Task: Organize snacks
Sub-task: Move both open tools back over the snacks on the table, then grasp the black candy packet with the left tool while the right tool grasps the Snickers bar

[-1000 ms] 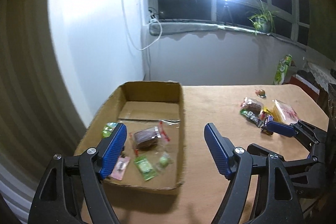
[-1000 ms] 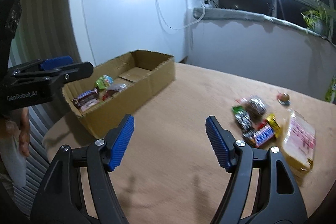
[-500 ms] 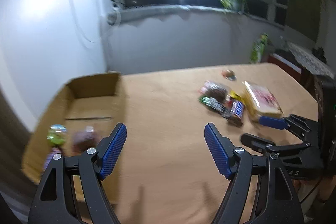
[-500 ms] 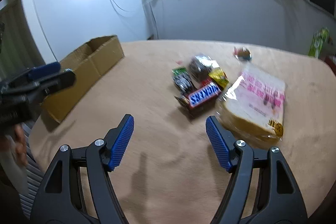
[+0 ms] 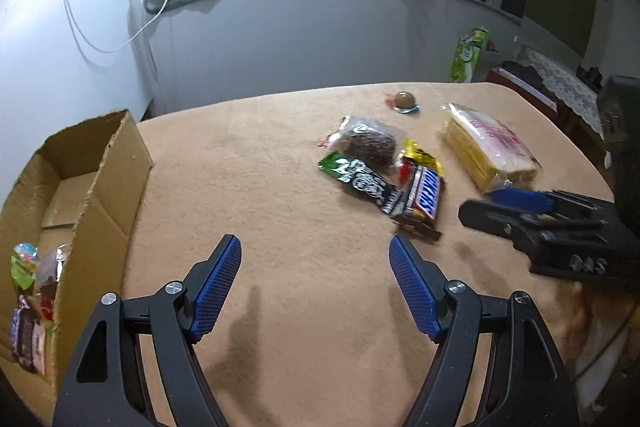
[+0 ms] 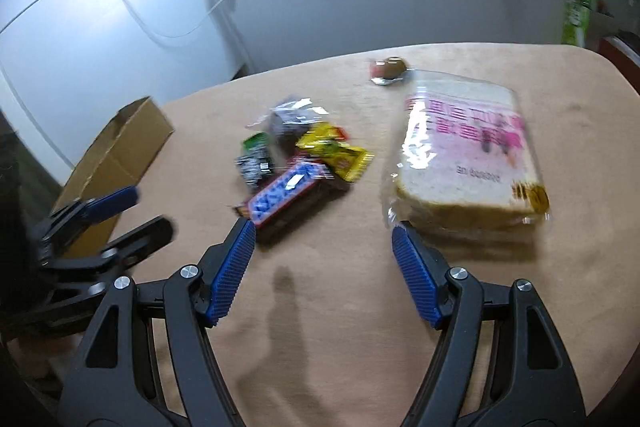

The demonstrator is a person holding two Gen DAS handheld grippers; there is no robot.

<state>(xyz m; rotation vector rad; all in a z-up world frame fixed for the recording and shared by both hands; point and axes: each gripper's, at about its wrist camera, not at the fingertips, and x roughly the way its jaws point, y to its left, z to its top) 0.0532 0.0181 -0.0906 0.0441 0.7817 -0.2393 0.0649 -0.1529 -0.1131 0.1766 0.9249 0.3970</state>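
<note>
**Both tools wide and empty above the table, snacks just ahead**

The left tool hangs over bare table with its blue pads spread wide and nothing between them. The snack pile lies ahead and to its right: a Snickers bar nearest, touching a black-and-green packet, with a yellow wrapper and a clear bag of dark cake just behind. A bagged loaf of sliced bread sits further right, apart from the pile, and a small round brown sweet lies alone beyond. The cardboard box stands at the left edge of the table, holding several wrapped snacks in its near end.

The right tool is also wide, gripping nothing. In its view the Snickers bar lies just past the left pad, while the bread lies just past the right pad; whether either pad touches is unclear through the blur. The yellow wrapper sits ahead, between the two.
</note>
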